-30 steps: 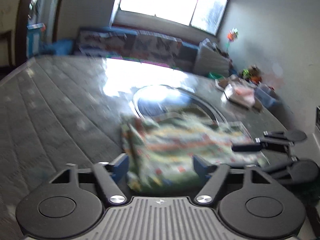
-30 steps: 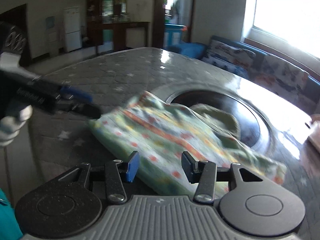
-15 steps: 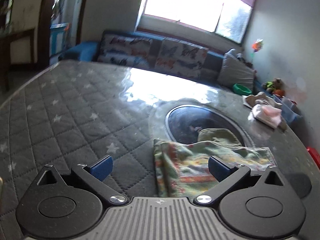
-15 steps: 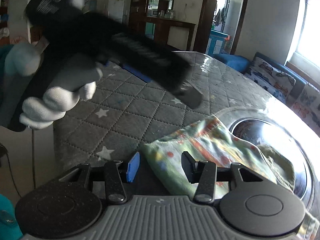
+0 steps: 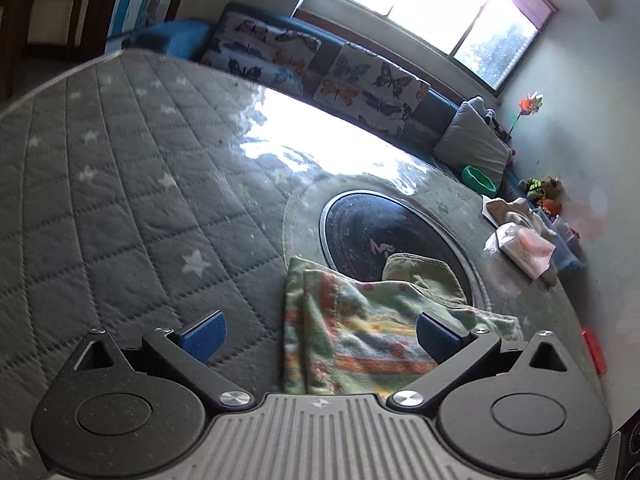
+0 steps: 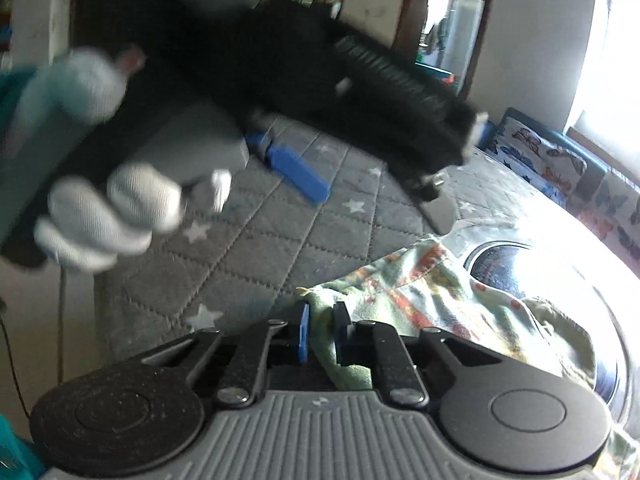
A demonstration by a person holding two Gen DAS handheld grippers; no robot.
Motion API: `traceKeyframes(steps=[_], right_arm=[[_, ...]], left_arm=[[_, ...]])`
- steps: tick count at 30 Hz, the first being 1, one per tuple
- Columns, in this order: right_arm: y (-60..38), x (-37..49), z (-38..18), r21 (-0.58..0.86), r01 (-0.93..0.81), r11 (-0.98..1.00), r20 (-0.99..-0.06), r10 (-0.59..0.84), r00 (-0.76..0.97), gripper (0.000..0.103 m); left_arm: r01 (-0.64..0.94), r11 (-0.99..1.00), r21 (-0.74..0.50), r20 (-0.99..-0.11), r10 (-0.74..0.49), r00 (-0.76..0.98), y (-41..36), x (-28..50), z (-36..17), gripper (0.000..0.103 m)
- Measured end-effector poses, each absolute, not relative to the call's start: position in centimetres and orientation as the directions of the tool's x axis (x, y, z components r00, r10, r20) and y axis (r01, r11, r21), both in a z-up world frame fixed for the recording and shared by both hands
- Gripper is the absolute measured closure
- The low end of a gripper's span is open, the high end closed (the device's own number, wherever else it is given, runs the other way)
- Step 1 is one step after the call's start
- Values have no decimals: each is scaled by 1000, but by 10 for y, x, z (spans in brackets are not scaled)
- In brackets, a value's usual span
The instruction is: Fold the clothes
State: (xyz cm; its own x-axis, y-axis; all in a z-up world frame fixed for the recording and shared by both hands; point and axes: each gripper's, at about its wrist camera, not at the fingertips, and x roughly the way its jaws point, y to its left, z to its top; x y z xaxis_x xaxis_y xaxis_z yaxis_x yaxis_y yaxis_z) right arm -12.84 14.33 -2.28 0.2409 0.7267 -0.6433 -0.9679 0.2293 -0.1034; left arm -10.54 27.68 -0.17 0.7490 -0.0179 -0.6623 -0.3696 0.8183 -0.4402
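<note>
A white knit glove [image 6: 100, 216] and a teal sleeve [image 6: 16, 92] are seen at left; black grippers carry blue pads [image 5: 203, 333] and silver screws [image 5: 405, 397].

My right gripper [image 6: 321, 334], half open a second ago, is closing its jaws on the near corner of the patterned cloth [image 6: 420, 296]. My left gripper [image 5: 318, 334] has spread fully wide and slid off the cloth's left edge, one finger now over the quilted mat [image 5: 120, 184].
</note>
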Motion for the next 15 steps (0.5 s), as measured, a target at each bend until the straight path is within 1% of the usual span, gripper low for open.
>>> traceKeyframes(steps=[6, 8, 13, 15], right_arm=[[123, -108, -5, 43, -957, 288, -598, 774, 206, 94], [117, -106, 0, 58, -954, 296, -583, 785, 208, 94], [114, -104, 8, 82, -948, 306, -555, 804, 212, 95], [112, -101, 9, 92, -946, 310, -547, 810, 212, 95]], left_arm=[[-386, 752, -535, -664, -92, 742, 276, -93, -9, 0], [-388, 732, -560, -665, -118, 737, 275, -89, -13, 0], [-387, 694, -607, -666, -178, 725, 272, -76, -21, 5], [-386, 682, -621, -665, -199, 719, 270, -71, -26, 9]])
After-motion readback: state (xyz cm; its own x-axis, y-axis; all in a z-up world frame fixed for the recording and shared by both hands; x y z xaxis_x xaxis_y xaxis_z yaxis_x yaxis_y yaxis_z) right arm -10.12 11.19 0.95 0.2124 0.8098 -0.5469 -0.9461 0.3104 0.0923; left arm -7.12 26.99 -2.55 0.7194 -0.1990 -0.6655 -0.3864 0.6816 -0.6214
